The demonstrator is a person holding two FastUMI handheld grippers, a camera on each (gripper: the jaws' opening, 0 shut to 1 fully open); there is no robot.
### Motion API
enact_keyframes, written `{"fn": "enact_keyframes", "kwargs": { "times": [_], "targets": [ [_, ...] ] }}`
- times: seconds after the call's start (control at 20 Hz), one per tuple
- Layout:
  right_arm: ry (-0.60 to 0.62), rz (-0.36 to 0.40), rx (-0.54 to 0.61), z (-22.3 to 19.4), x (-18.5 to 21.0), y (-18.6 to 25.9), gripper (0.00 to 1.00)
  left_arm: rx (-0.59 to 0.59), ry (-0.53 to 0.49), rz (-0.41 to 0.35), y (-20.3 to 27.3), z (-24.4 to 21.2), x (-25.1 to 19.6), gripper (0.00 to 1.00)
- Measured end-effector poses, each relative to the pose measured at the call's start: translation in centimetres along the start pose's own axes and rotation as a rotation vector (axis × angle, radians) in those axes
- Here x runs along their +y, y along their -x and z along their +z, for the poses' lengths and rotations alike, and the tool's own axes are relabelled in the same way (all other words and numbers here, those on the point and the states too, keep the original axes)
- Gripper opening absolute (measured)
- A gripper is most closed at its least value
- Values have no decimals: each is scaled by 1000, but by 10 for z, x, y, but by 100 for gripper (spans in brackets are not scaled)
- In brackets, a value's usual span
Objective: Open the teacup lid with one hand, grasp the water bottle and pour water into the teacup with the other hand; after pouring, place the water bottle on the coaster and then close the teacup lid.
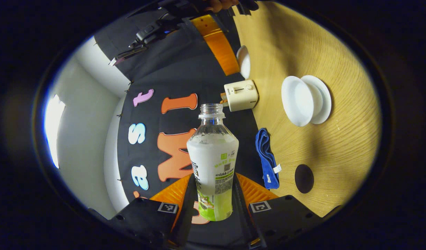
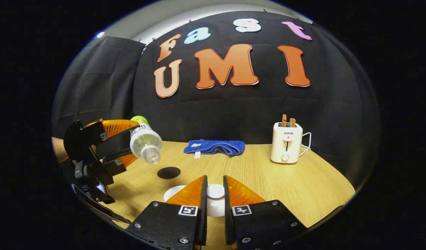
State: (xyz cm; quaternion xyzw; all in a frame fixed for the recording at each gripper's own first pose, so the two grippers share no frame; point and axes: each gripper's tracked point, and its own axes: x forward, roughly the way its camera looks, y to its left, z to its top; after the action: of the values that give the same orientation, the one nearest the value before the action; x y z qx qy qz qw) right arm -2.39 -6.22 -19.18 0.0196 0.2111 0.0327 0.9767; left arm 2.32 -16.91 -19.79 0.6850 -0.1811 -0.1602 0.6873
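Note:
The uncapped water bottle point(image 1: 213, 163) with a green and white label sits between the fingers of my left gripper point(image 1: 214, 198), which is shut on it. In the right gripper view the bottle point(image 2: 145, 142) lies tipped on its side in the left gripper point(image 2: 124, 144), above the table's left part, with no water stream visible. My right gripper point(image 2: 214, 194) is shut on the white teacup lid point(image 2: 215, 191). The lid point(image 1: 244, 61) is held away from the open white teacup point(image 1: 298, 100) on its saucer point(image 1: 322, 99). A dark round coaster point(image 1: 304, 178) point(image 2: 168, 172) lies bare on the table.
A folded blue cloth point(image 2: 214, 147) point(image 1: 267, 159) lies by the back wall. A white toaster point(image 2: 286, 146) point(image 1: 241, 94) with bread in its slots stands at the back right of the wooden table point(image 2: 303, 184). A hand point(image 1: 219, 4) holds the right gripper.

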Motion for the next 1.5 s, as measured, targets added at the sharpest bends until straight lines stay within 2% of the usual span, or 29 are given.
{"fn": "enact_keyframes", "kwargs": {
  "times": [0.1,0.4,0.45,0.5,0.7,0.9,1.15,1.2,1.25,1.4,1.5],
  "targets": [
    [-5,2,1,1,1,-2,22,16,74,53,-3,-10,20,61],
    [-6,15,-4,3,8,-3,21,110,362,192,-5,-42,44,58],
    [-5,10,-5,2,7,-3,22,114,418,211,-4,-43,47,60],
    [-4,13,-1,1,7,-4,22,128,474,227,-2,-42,42,58],
    [-13,10,1,1,7,-4,22,202,721,279,-4,-62,48,60],
    [-7,18,0,0,11,-5,22,252,961,270,-20,-78,48,60],
    [-7,24,3,-2,14,-5,22,327,1365,232,-35,-101,33,60],
    [-8,24,2,-1,14,-5,22,336,1437,221,-38,-106,29,58],
    [-9,26,4,-2,15,-5,22,346,1503,215,-37,-110,16,60],
    [-10,26,5,-2,15,-5,22,377,1638,175,-48,-113,8,58],
    [-7,30,8,-3,16,-6,22,400,1673,128,-56,-117,-8,58]
  ]
}}
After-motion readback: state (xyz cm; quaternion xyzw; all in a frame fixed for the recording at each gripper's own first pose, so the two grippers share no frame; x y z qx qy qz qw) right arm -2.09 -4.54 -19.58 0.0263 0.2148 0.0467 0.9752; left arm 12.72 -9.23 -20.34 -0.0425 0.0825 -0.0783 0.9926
